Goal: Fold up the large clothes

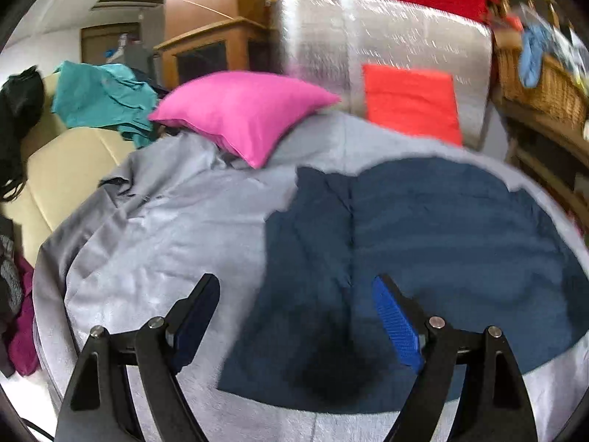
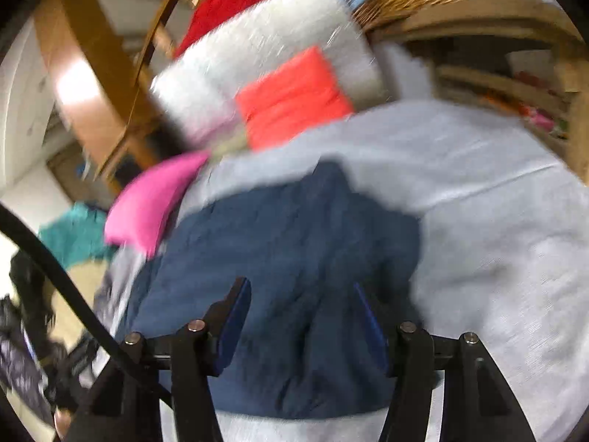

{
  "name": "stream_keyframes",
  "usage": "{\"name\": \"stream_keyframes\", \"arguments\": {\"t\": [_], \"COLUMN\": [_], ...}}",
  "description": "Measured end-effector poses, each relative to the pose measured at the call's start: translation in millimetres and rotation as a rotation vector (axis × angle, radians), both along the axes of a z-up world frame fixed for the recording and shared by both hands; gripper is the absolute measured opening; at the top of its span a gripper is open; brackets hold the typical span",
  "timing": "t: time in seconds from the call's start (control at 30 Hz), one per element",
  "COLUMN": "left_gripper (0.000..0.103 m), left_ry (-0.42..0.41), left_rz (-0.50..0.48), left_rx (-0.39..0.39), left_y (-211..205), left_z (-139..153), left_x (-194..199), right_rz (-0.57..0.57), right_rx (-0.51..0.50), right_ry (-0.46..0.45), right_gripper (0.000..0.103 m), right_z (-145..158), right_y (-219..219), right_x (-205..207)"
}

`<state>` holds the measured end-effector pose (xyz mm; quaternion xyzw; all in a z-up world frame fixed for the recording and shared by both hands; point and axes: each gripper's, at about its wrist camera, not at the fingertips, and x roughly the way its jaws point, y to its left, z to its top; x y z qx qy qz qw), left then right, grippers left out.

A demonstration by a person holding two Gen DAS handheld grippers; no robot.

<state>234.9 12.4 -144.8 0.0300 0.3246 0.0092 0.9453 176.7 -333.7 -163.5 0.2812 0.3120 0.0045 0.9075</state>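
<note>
We see a navy blue garment (image 1: pixel 423 243) lying spread flat on a light grey sheet (image 1: pixel 176 228) that covers the bed, with a pink pillow (image 1: pixel 239 110) and an orange-red cushion (image 1: pixel 410 101) beyond it at the far end. Our left gripper (image 1: pixel 294 316) hovers over the garment's near edge with its jaws wide apart and nothing between them. Our right gripper (image 2: pixel 302 316) hangs tilted over the same garment (image 2: pixel 287 250); its jaws stand partly apart, and in the blurred right wrist view no cloth appears pinched between them.
</note>
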Motion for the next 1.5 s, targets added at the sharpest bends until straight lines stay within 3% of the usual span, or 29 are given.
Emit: {"name": "stream_keyframes", "arguments": {"t": [0.1, 0.17, 0.4, 0.43, 0.57, 1.33, 1.5], "left_gripper": [0.085, 0.086, 0.086, 0.086, 0.088, 0.09, 0.09], "left_ry": [0.144, 0.169, 0.156, 0.154, 0.143, 0.11, 0.13], "left_rz": [-0.033, -0.029, -0.019, -0.019, -0.019, -0.027, -0.014], "left_rx": [0.071, 0.089, 0.085, 0.087, 0.088, 0.089, 0.094], "left_y": [-17, -24, -26, -27, -25, -23, -24], "left_z": [-27, -36, -34, -34, -37, -42, -39], "left_x": [16, 17, 14, 13, 13, 11, 8], "right_rz": [0.09, 0.101, 0.141, 0.158, 0.202, 0.2, 0.199], "right_rx": [-0.024, -0.08, -0.123, -0.141, -0.143, -0.159, -0.147], "right_ry": [0.164, 0.217, 0.04, 0.041, 0.209, 0.224, 0.228], "right_gripper": [0.059, 0.059, 0.058, 0.058, 0.058, 0.059, 0.063], "right_z": [-25, -35, -3, -4, -38, -40, -36], "right_y": [26, 38, 53, 58, 72, 74, 74], "right_x": [17, 22, -1, 0, 25, 29, 24]}}
